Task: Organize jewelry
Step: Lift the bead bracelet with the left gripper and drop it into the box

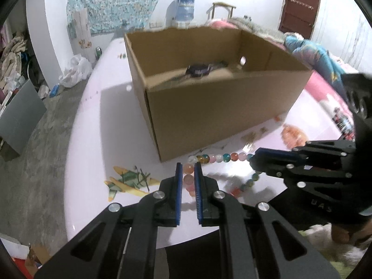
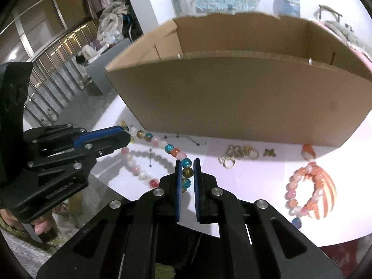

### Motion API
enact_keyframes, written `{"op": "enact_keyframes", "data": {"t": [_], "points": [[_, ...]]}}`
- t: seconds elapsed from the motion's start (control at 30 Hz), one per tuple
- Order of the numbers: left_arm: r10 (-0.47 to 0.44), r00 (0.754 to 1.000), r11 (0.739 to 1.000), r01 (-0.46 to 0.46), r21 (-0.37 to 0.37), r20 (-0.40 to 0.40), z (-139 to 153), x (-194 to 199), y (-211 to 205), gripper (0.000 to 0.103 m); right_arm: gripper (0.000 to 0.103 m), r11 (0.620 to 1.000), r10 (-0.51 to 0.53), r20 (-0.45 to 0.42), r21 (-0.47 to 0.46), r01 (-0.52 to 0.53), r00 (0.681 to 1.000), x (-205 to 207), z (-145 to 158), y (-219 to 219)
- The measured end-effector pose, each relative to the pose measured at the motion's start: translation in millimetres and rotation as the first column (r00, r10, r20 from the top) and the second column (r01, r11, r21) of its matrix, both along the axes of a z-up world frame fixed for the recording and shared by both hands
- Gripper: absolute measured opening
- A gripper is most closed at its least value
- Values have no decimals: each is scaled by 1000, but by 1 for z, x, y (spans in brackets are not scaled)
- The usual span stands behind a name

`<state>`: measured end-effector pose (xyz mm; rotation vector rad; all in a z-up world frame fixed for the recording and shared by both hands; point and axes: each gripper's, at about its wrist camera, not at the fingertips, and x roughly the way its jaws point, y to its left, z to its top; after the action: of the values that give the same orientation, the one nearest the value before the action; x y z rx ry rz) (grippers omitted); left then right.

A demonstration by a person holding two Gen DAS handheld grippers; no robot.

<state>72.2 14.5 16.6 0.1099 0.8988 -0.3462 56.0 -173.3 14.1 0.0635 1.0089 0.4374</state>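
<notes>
- Glossy pink table (image 1: 97, 121); open cardboard box (image 1: 216, 107) mid-table, concrete floor (image 1: 39, 139) beside.
- Left gripper (image 1: 188, 166) clenched on the bead necklace (image 1: 223, 157) near the table's front edge.
- Right gripper (image 2: 187, 162) clenched on the same necklace.

The box (image 2: 232, 97) at the centre of the frame was plain brown. The necklace (image 2: 176, 153) below it had pink, white, teal, amber and red beads. The bracelet (image 2: 300, 193) at lower right was orange and pink. The table (image 1: 111, 121) was pale pink. The pads (image 2: 178, 186) were blue.
</notes>
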Motion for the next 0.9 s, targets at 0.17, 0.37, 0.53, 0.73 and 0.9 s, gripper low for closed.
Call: {"op": "enact_keyframes", "data": {"t": [0.17, 0.37, 0.53, 0.73, 0.9], "points": [[-36, 992, 998, 43, -54, 117, 53, -9, 1, 9, 7, 1000, -2, 128, 28, -2, 992, -7, 50, -13], [-77, 955, 992, 101, -69, 288, 112, 6, -1, 9, 7, 998, 23, 321, 47, -40, 947, 12, 115, -22], [-103, 964, 991, 120, -55, 247, 106, 65, -11, 9, 7, 995, 44, 207, 82, -62, 977, 85, 102, -19], [-91, 995, 996, 91, 9, 50, 54, 120, -18, 10, 9, 991, 67, -109, 123, -54, 992, 144, 41, -14], [-90, 995, 996, 90, 11, 33, 46, 120, -14, 15, 23, 990, 68, -144, 135, -49, 987, 141, 37, -18]]}}
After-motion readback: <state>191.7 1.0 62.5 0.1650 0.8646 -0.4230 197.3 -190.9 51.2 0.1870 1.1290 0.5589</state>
